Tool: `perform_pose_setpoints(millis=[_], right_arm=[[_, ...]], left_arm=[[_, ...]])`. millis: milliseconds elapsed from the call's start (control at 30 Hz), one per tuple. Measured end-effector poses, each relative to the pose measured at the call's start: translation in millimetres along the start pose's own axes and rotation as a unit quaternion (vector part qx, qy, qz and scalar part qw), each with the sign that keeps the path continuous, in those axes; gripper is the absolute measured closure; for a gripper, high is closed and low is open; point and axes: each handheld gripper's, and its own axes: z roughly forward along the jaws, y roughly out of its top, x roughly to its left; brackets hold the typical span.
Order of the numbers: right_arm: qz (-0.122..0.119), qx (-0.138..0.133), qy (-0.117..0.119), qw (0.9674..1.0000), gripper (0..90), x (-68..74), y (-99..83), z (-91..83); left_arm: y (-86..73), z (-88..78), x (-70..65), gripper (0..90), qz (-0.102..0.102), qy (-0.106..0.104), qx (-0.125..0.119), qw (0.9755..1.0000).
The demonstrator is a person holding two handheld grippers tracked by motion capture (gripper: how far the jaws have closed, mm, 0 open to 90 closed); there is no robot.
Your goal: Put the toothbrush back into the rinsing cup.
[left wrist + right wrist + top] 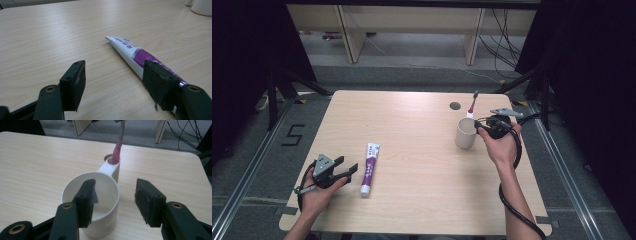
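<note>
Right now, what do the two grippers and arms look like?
Both the left gripper and the right gripper are black, each with two blocky jaws faced with dark pads, brass-ringed pivot holes, a grey three-cornered plate on top and a trailing black cable. Forearms are bare; no sleeves.

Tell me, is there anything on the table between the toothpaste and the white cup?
No. In the high view, bare wooden table lies between the toothpaste tube and the white cup.
</note>
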Motion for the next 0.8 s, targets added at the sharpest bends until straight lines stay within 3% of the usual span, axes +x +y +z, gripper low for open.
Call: perform_pose_setpoints(millis=[67, 133, 267, 300, 433, 600, 633, 667, 700, 733, 800], right_arm=[[0.015, 0.002, 0.0, 0.9999, 50.7, 2.4, -6.1, -5.8], [-0.002, -0.004, 0.004, 1.0, 50.6, -0.1, -13.2, -8.8], [-0.007, -0.033, 0.016, 0.9993, 50.4, 0.4, -30.0, -18.4], [0.006, -0.038, 0.016, 0.9991, 50.3, 2.5, -35.4, -20.6], [0.0, -0.038, 0.019, 0.9991, 50.1, 2.8, -55.1, -24.9], [-0.003, -0.019, 0.018, 0.9997, 50.0, 4.5, -74.0, -26.2], [-0.007, -0.014, 0.019, 0.9997, 50.0, 4.0, -76.1, -25.1], [0.007, -0.003, 0.011, 0.9999, 50.0, 6.2, -77.8, -27.3], [-0.01, -0.017, 0.007, 0.9998, 50.0, 2.5, -79.6, -24.8], [-0.009, -0.011, 0.009, 0.9999, 50.0, 2.5, -80.2, -26.6], [0.008, -0.012, 0.017, 0.9998, 50.0, 4.2, -82.8, -27.1]], left_arm=[[0.1, -0.3, -0.2, 35.4, -0.001, -0.001, 0.006, 1.0], [1.5, -0.3, -0.7, 35.8, -0.003, 0.0, 0.009, 1.0], [8.6, -1.9, -3.5, 37.1, -0.013, -0.002, 0.009, 0.9999], [11.0, -1.9, -4.2, 37.5, -0.014, -0.004, 0.013, 0.9998], [23.5, -1.4, -9.7, 38.1, -0.021, -0.013, 0.026, 0.9994], [44.6, 0.9, -17.2, 38.5, -0.025, -0.014, 0.057, 0.998], [48.7, 1.9, -18.1, 38.2, -0.025, -0.016, 0.069, 0.9972], [52.6, 2.8, -19.3, 38.3, -0.025, -0.016, 0.08, 0.9964], [56.3, 3.3, -19.1, 38.6, -0.019, -0.018, 0.091, 0.9955], [59.5, 4.6, -20.1, 39.1, -0.024, -0.021, 0.097, 0.9948], [65.1, 6.6, -18.5, 39.9, -0.015, -0.024, 0.121, 0.9923]])
